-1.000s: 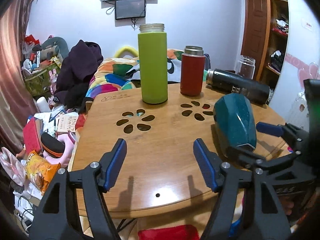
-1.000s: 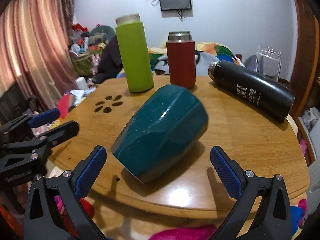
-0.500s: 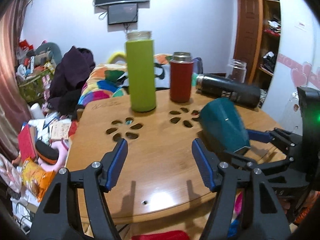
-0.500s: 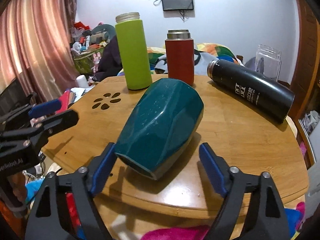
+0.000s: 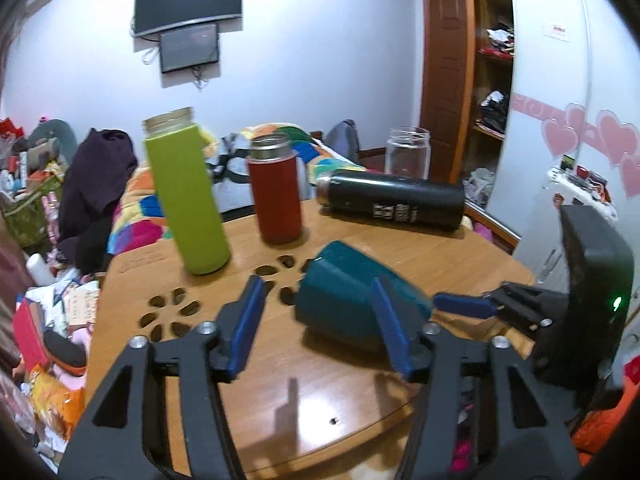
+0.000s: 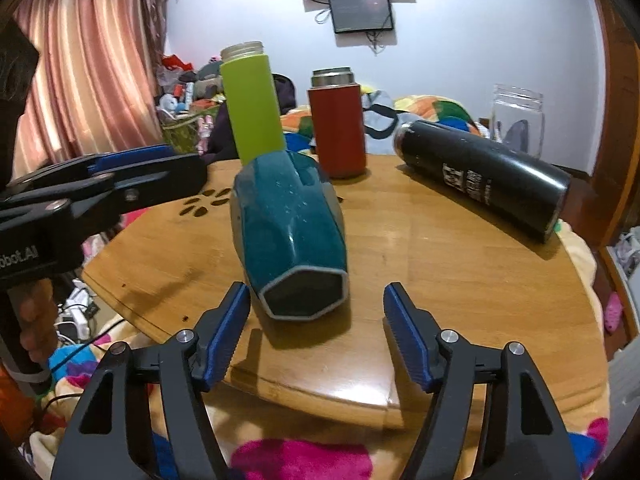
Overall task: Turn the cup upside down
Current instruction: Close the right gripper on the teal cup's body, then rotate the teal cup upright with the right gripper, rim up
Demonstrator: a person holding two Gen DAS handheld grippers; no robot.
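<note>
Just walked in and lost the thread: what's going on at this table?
A person holds a gripper in each hand over a wooden table. The teal cup lies on its side. The right gripper is open, fingers on either side of the cup's base, not closed on it. The left gripper is open too, near the other end. Nothing is held; the flip isn't done.

Teal cup [image 6: 286, 236] on side between spread right tool [image 6: 316, 320] fingers.
</note>
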